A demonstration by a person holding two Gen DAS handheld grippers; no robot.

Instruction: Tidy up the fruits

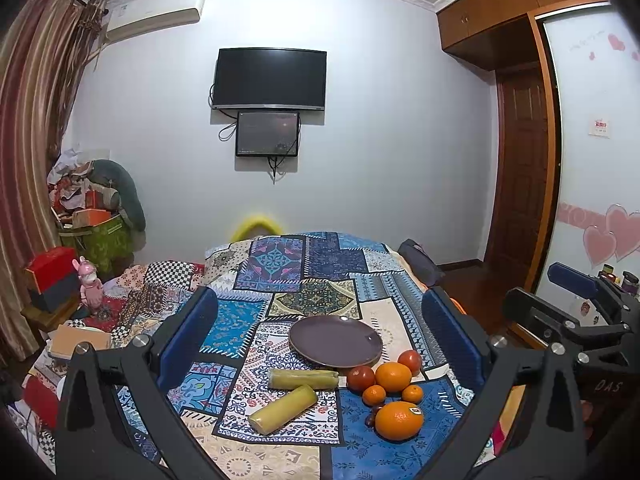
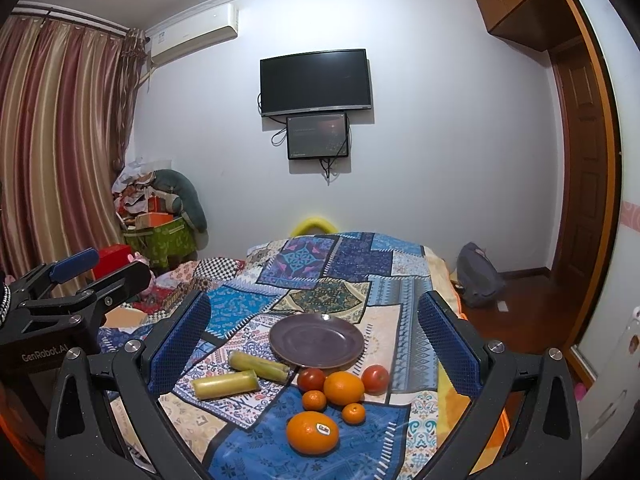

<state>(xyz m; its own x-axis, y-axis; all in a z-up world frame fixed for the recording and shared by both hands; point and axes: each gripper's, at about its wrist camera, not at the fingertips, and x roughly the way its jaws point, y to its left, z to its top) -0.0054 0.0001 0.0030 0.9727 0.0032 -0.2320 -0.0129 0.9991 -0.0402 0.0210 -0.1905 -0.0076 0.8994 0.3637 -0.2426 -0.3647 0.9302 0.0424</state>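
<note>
A purple plate [image 1: 335, 339] [image 2: 316, 340] lies empty on the patchwork cloth. In front of it sit a large orange with a sticker [image 1: 399, 420] [image 2: 312, 432], a second orange [image 1: 393, 377] [image 2: 343, 387], two mandarins [image 1: 374, 395] [image 2: 314, 400], two tomatoes [image 1: 360, 378] [image 2: 375, 379] and two yellow-green stalk pieces [image 1: 283, 409] [image 2: 226, 385]. My left gripper [image 1: 320, 332] is open and empty, above and behind the fruit. My right gripper [image 2: 316, 336] is open and empty, likewise held back. Each gripper shows at the edge of the other's view.
The fruit lies on a bed covered with a patchwork cloth [image 1: 320, 276]. Boxes and a pink toy [image 1: 90, 286] stand at the left. A grey bag [image 2: 478, 276] lies on the wooden floor at the right, beside a wardrobe [image 1: 520, 160].
</note>
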